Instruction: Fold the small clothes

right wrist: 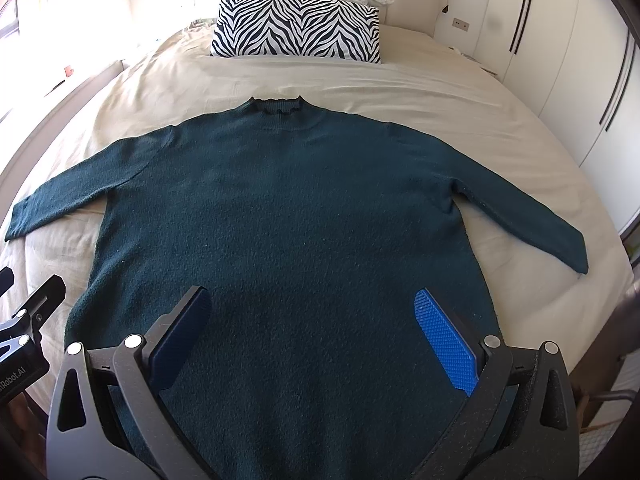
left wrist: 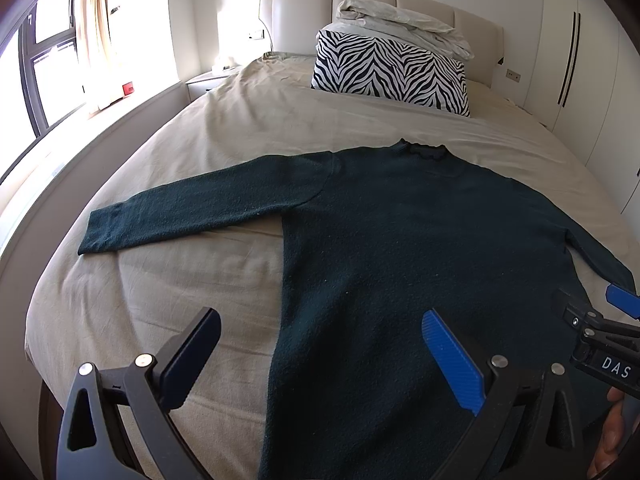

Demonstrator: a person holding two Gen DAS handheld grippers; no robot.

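Note:
A dark green sweater [left wrist: 400, 248] [right wrist: 280, 220] lies flat on the bed, collar away from me, both sleeves spread out to the sides. My left gripper [left wrist: 320, 344] is open above the sweater's lower left edge, its fingers wide apart and holding nothing. My right gripper [right wrist: 310, 320] hovers open over the lower middle of the sweater's body, also holding nothing. The right gripper shows at the right edge of the left wrist view, and part of the left gripper shows at the left edge of the right wrist view.
The bed [left wrist: 224, 136] [right wrist: 420, 92] has a beige cover. A zebra-print pillow [left wrist: 388, 70] [right wrist: 296, 26] with folded white bedding [left wrist: 404, 26] on it sits by the headboard. A window [left wrist: 44, 60] is on the left, white wardrobes [right wrist: 568, 60] on the right.

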